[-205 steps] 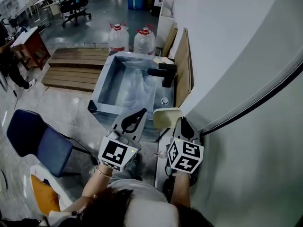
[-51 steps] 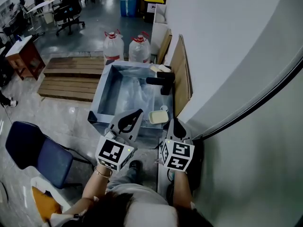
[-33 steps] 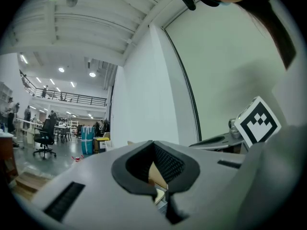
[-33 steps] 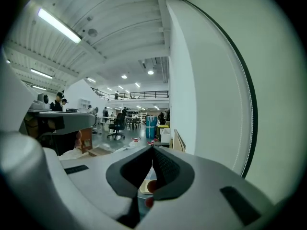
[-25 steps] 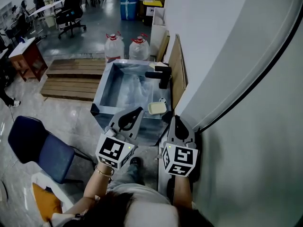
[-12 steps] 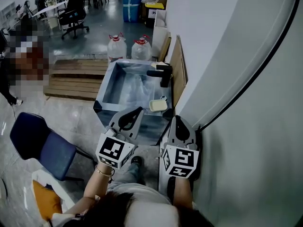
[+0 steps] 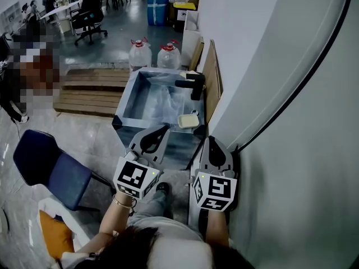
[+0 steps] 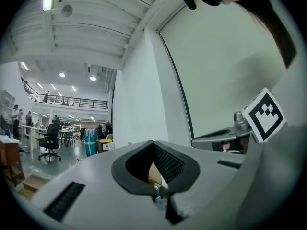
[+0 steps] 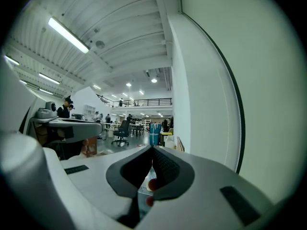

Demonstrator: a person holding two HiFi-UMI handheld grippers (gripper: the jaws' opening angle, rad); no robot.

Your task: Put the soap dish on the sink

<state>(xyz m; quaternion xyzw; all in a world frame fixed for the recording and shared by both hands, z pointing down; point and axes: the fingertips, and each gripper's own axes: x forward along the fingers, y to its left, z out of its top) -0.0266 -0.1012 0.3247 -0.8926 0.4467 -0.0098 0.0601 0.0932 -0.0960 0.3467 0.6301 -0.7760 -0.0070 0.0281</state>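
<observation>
A pale yellow soap dish lies on the near right corner of the steel sink, just short of the black faucet. My right gripper is shut and empty, held close to the white wall and a little back from the dish. Level with it on the left, my left gripper hangs shut and empty over the sink's near edge. In the left gripper view the left gripper has its jaws closed. The right gripper looks the same in the right gripper view.
Two large water bottles stand behind the sink beside a wooden pallet. A wooden board leans on the curved white wall at the right. A blue chair stands at the lower left.
Earlier my right gripper held the soap dish near the sink's corner. The dish now rests on the sink, and the right gripper has let go and drawn back. The left gripper has barely moved.
</observation>
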